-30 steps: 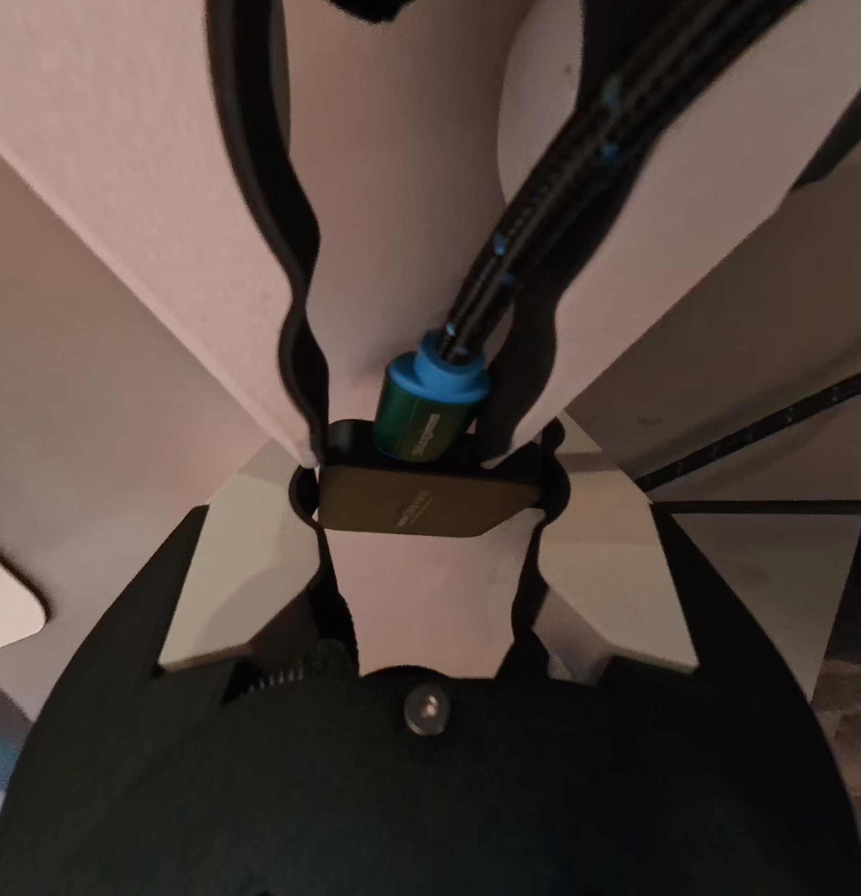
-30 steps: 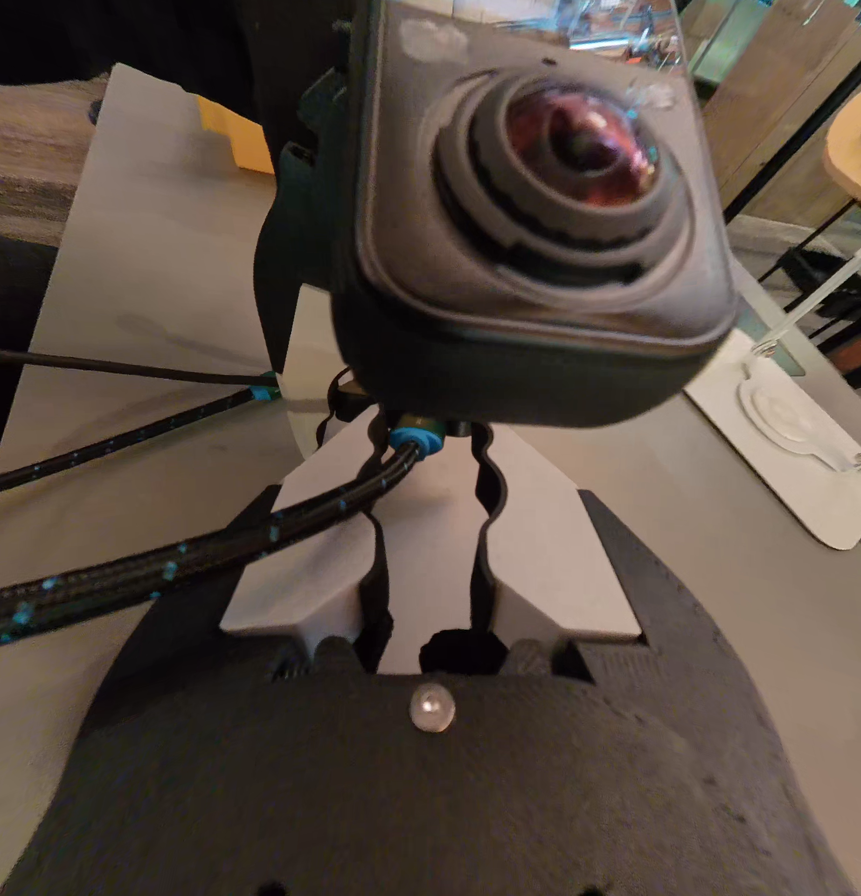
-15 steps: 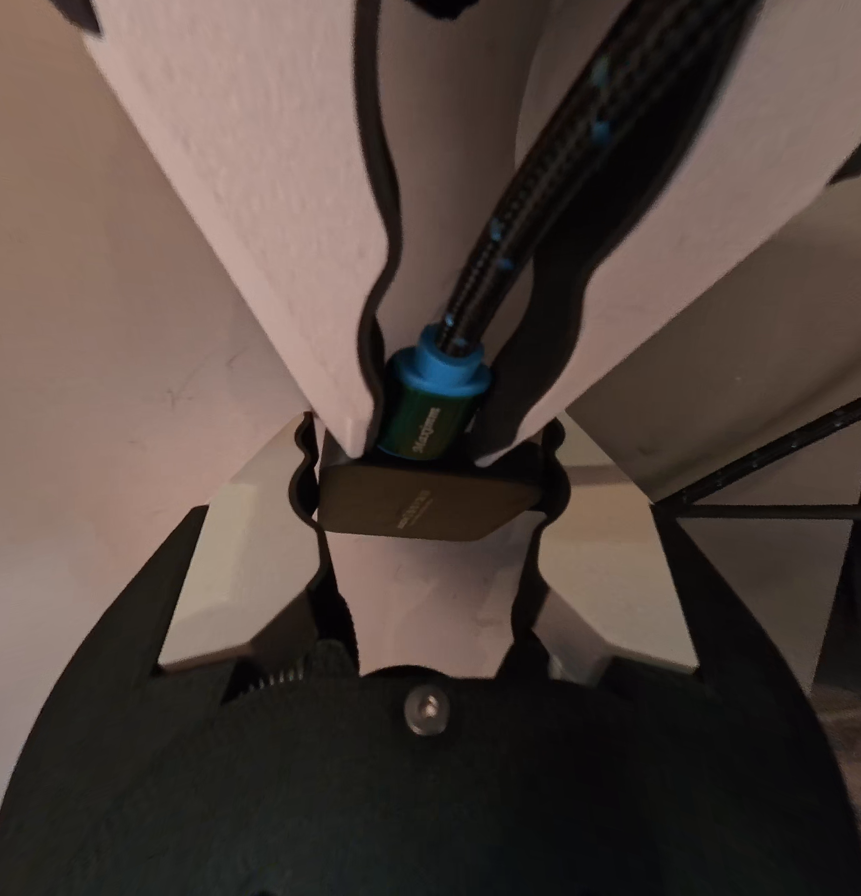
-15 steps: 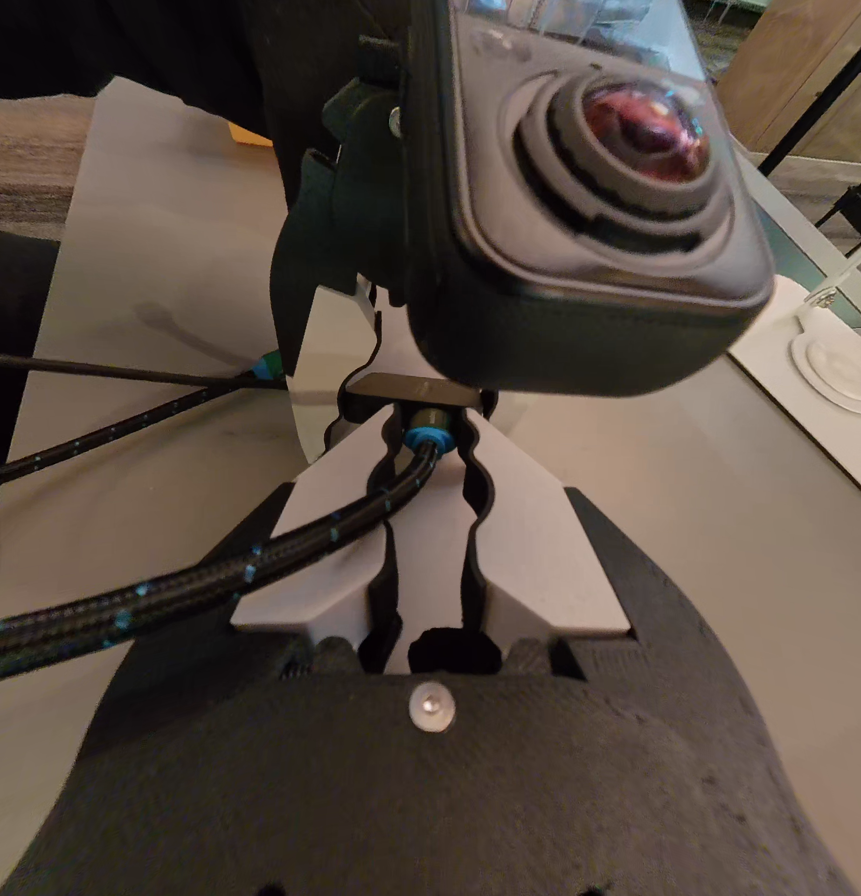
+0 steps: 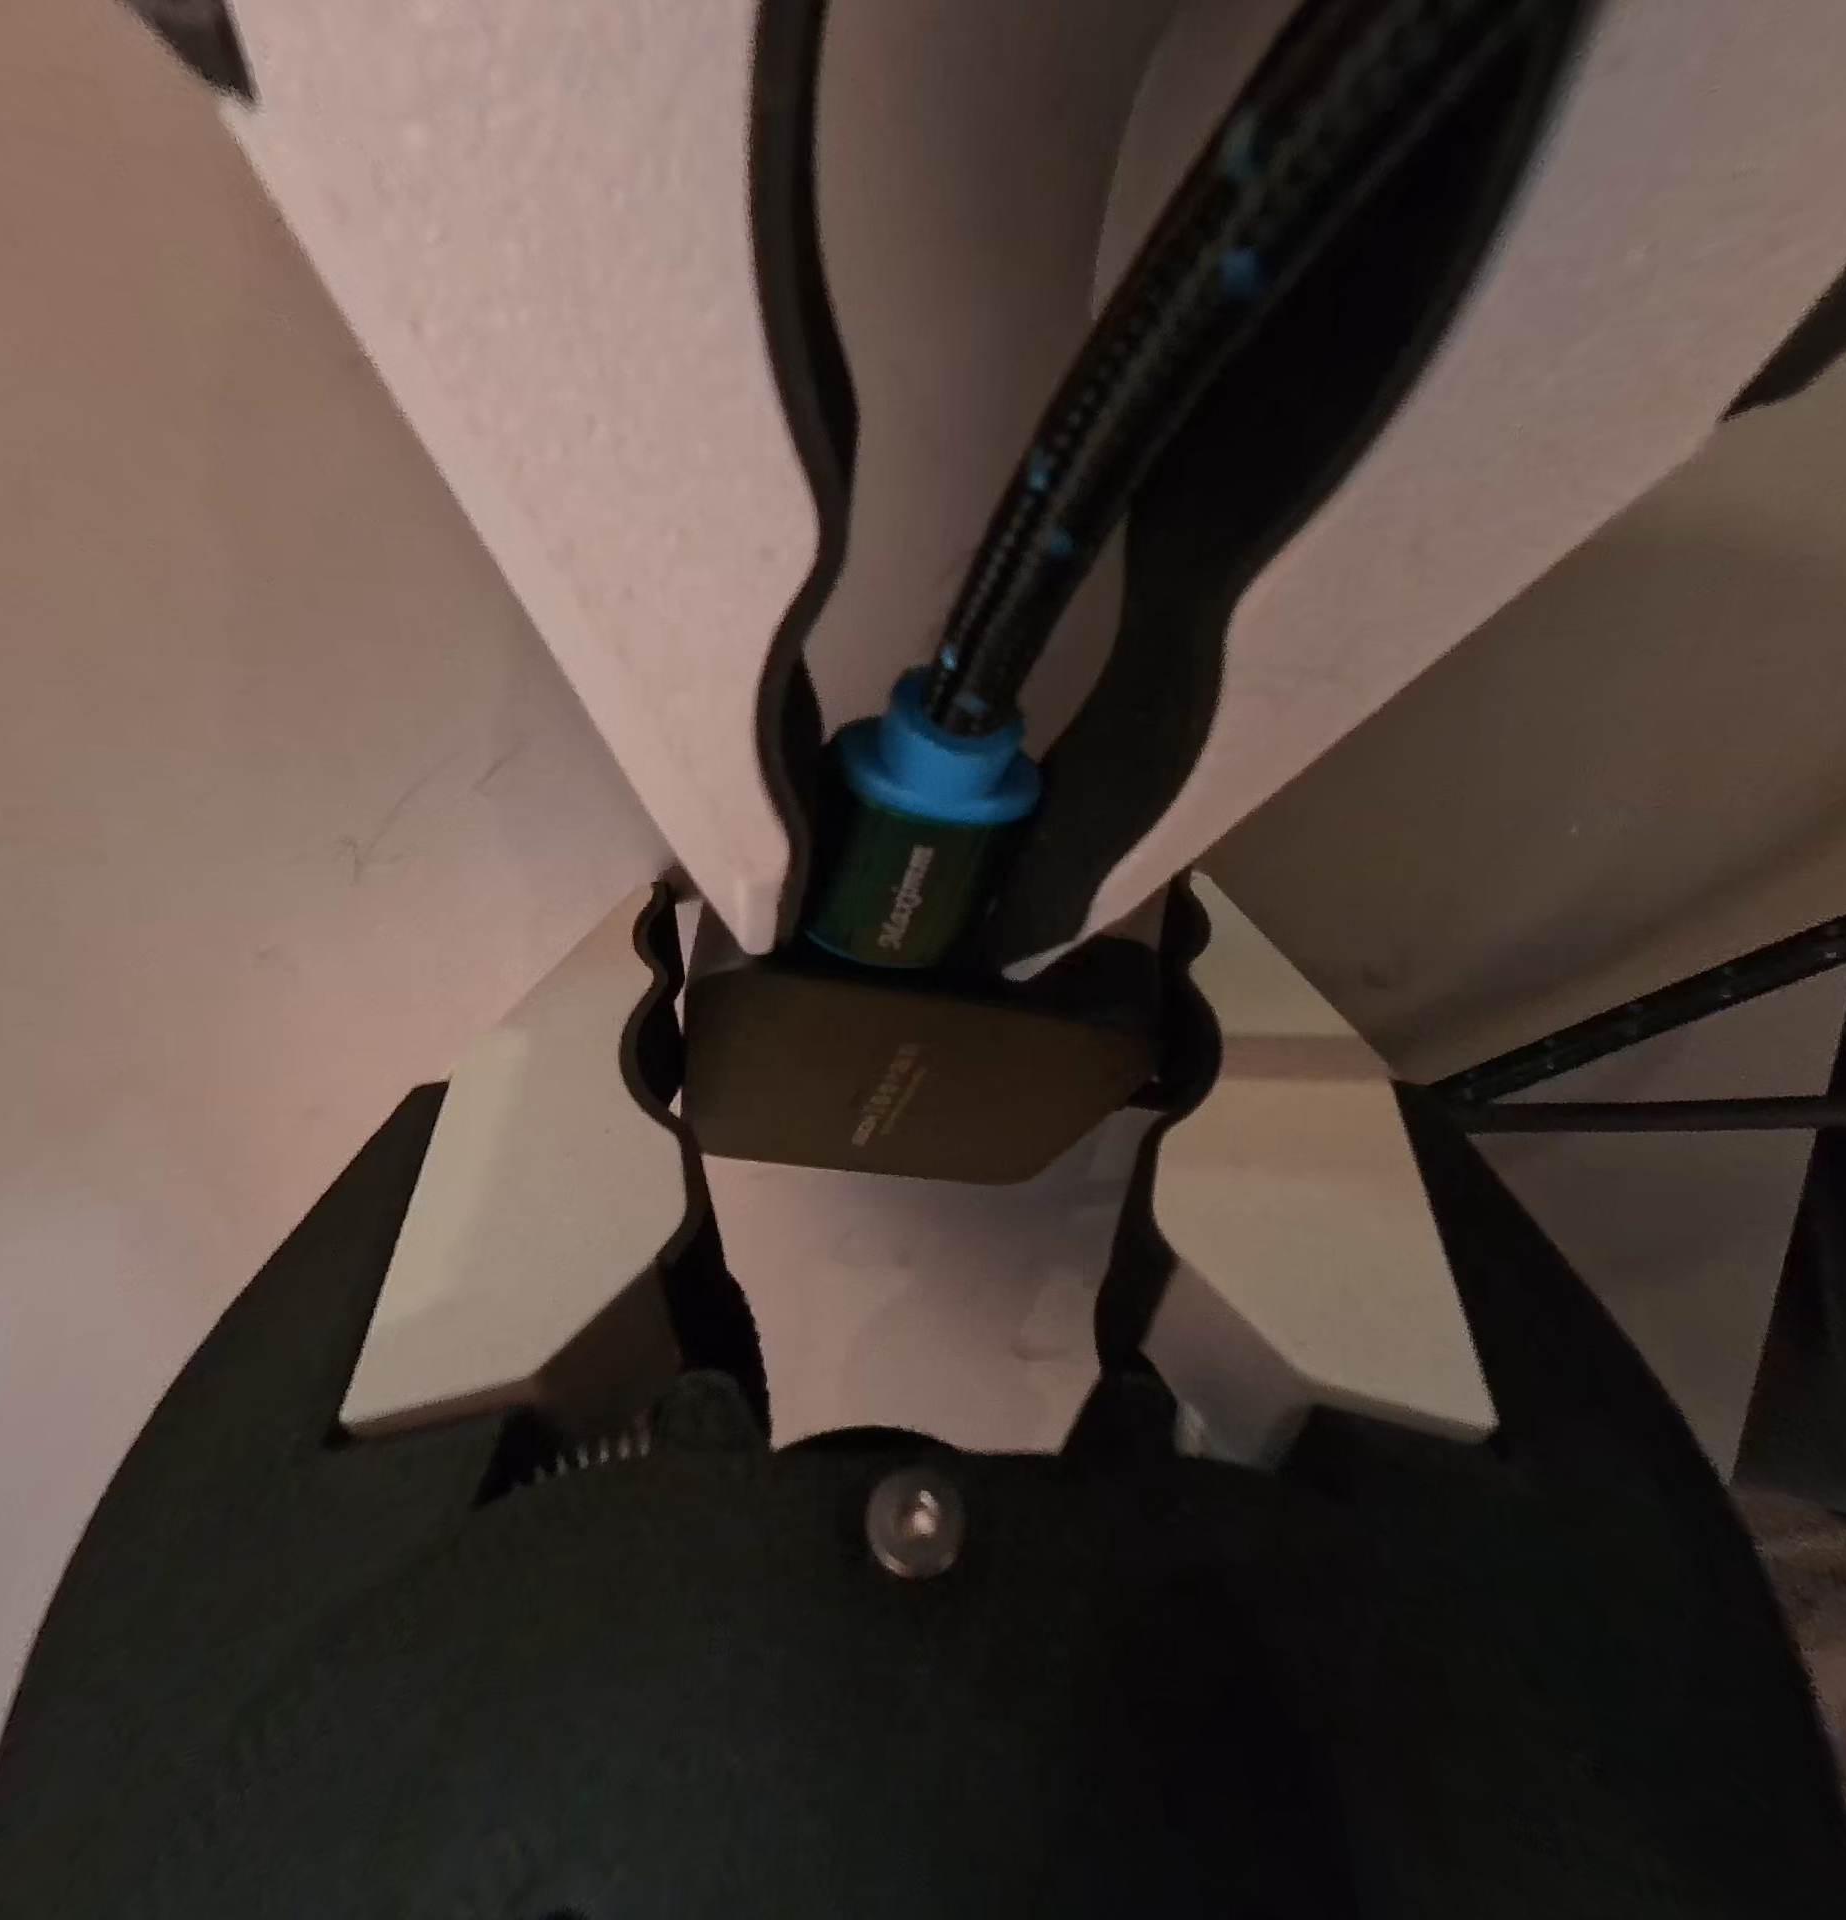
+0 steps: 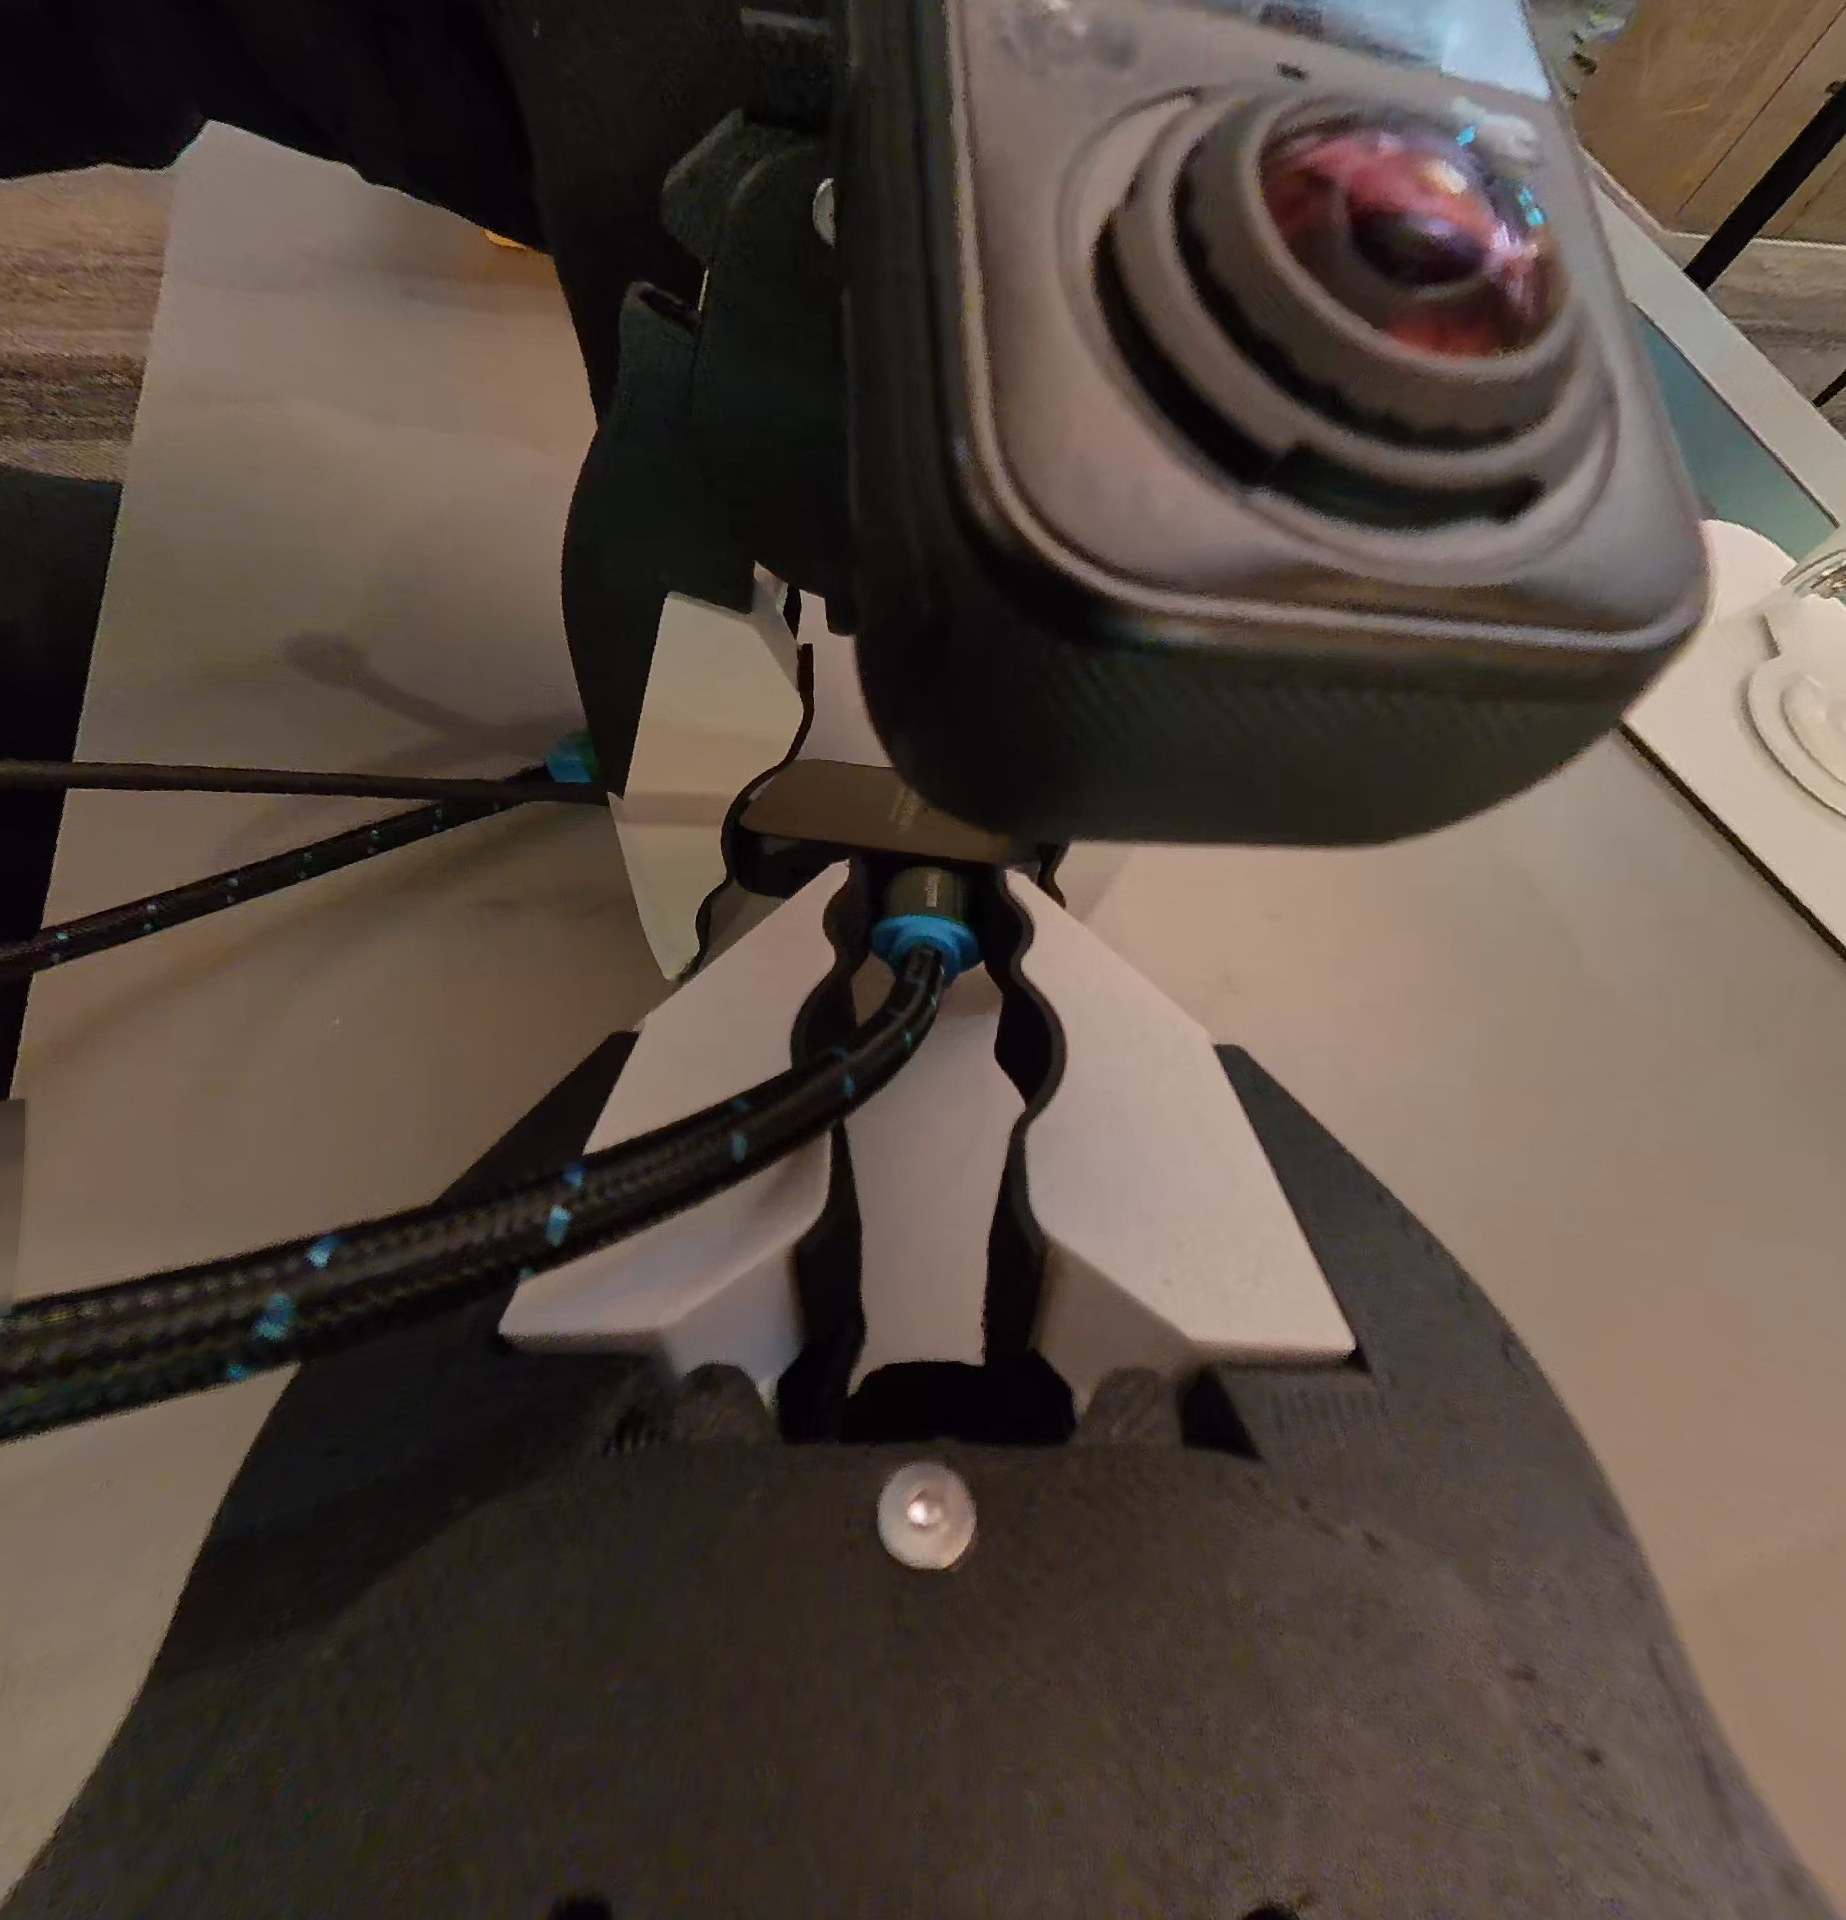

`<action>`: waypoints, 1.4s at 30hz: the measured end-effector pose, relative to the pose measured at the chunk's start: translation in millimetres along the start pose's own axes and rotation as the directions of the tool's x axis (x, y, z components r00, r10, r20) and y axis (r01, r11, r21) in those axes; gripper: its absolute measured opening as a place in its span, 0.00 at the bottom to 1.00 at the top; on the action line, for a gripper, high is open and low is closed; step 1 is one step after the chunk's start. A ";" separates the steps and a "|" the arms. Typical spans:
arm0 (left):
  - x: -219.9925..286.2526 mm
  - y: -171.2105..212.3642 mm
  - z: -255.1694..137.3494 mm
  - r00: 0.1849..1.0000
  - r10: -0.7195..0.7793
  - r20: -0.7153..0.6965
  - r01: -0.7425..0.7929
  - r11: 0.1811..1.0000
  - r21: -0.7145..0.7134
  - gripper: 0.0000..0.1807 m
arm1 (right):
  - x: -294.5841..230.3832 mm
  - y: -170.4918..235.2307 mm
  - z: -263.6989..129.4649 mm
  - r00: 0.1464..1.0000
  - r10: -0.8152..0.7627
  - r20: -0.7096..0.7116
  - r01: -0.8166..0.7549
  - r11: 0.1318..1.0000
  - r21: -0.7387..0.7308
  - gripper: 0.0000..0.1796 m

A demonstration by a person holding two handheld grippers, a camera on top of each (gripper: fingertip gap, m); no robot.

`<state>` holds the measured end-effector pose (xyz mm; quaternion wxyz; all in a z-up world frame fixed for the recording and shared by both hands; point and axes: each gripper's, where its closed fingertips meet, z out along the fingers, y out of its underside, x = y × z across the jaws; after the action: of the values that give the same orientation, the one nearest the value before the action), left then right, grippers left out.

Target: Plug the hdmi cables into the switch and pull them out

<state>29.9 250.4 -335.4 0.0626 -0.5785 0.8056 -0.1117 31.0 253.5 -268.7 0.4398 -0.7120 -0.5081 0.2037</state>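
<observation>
2 grippers clamp: left gripper (image 5: 919, 1049) grasps switch (image 5: 903, 1070), right gripper (image 6: 924, 914) grasps plug (image 6: 924, 902).

Left gripper (image 5: 924, 1049) has its jaws clamped on the flat dark switch (image 5: 903, 1070), one finger on each short edge, holding it level above the pale table (image 5: 223, 727). From twelve o'clock the right gripper (image 5: 903, 894) reaches in, fingertips pinching the green plug (image 5: 903, 873) with its blue collar, seated against the switch's far edge. The braided black hdmi cable (image 5: 1127, 364) climbs toward one o'clock. At three o'clock, two thinner cables (image 5: 1646, 1049) lie on the table.
</observation>
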 end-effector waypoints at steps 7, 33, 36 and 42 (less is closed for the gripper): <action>-2.2 -3.4 2.2 1.000 -0.002 0.024 0.002 1.000 0.015 0.50 | 0.7 3.3 -1.3 1.000 -0.011 -0.014 0.010 0.998 -0.064 0.10; -15.0 -8.4 -3.7 0.985 0.030 0.169 -0.037 0.999 0.039 0.50 | 6.9 0.8 -7.6 0.999 0.047 0.004 -0.047 0.998 0.039 0.11; -18.8 -8.5 -3.1 0.989 -0.011 0.150 0.002 0.998 0.061 0.50 | 11.9 1.5 -6.0 0.999 0.004 -0.050 -0.004 1.000 0.006 0.11; -20.7 -8.2 -2.1 0.989 -0.126 0.082 0.117 0.987 0.107 0.50 | 20.0 0.3 -2.4 0.990 -0.042 -0.137 0.038 0.999 -0.028 0.11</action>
<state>43.6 267.7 -331.8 0.1207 -0.6269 0.7586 -0.1304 40.9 270.5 -264.6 0.4687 -0.7194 -0.4934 0.1390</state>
